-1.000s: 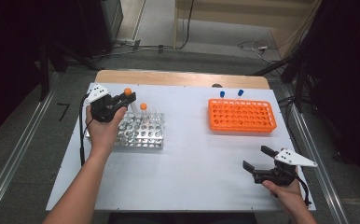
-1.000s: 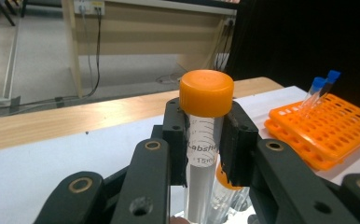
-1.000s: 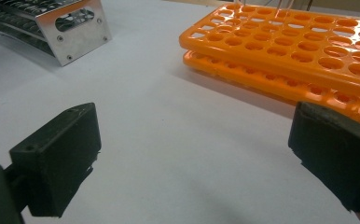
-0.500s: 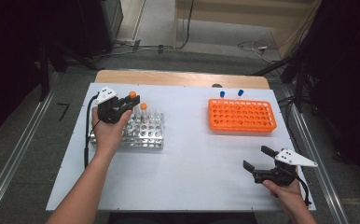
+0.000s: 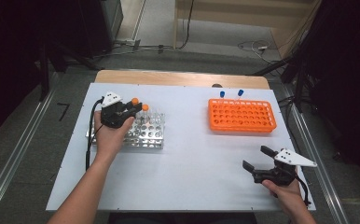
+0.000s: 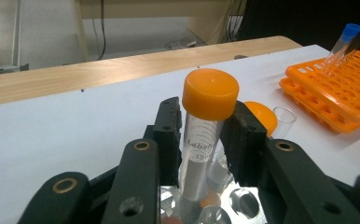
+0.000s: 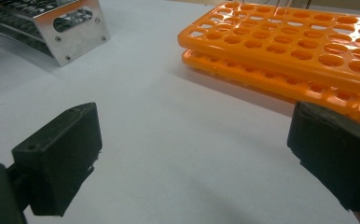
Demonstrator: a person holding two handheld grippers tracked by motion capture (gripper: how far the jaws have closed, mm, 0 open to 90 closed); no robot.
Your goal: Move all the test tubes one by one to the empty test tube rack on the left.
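An orange-capped clear tube (image 6: 210,93) stands in a hole of the metal rack (image 5: 148,137), at the rack's far left. My left gripper (image 5: 132,105) reaches over the rack with that tube between its pads (image 6: 169,135). Its jaws have just been opening, and the pads stand close beside the tube with a thin gap. A second orange-capped tube (image 5: 145,108) stands just right of it. My right gripper (image 5: 254,157) rests near the table's front right, open with nothing between its fingers (image 7: 61,158).
An orange rack (image 5: 242,115) lies at the back right, with two blue-capped tubes (image 5: 222,94) leaning at its far edge. The white table top (image 5: 201,154) lies between the two racks. A wooden strip (image 5: 178,78) runs along the far edge.
My left gripper has shifted right and sunk, taking the orange-capped tube down into the metal rack. The right gripper has stayed where it was.
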